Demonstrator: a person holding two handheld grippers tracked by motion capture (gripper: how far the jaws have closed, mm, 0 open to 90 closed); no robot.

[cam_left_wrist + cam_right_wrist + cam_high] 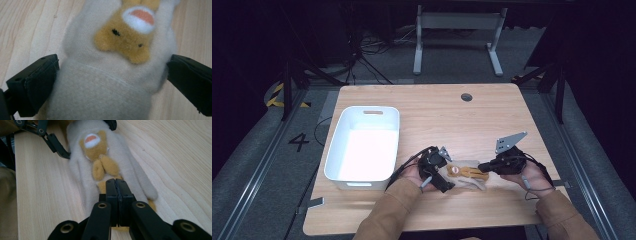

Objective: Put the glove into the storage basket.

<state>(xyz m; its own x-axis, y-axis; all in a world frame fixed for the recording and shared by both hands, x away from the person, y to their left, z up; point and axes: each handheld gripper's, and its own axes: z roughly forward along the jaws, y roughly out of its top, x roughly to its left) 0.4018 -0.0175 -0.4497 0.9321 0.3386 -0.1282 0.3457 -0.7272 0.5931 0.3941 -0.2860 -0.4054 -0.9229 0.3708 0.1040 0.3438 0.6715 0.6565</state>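
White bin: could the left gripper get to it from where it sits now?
Probably yes. The bin stands just left of the left gripper with bare table between, but its open jaws straddle the glove, so it must first back off or lift.

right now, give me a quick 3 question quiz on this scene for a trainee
1. True or false: the glove lies inside the bin.
2. Which gripper is shut? A) left gripper B) right gripper C) both
3. Fill in: the left gripper's jaws stand on either side of the glove's ___ end.

Key: 1 false, the glove lies on the table beside the bin. 2 B. 3 cuff.
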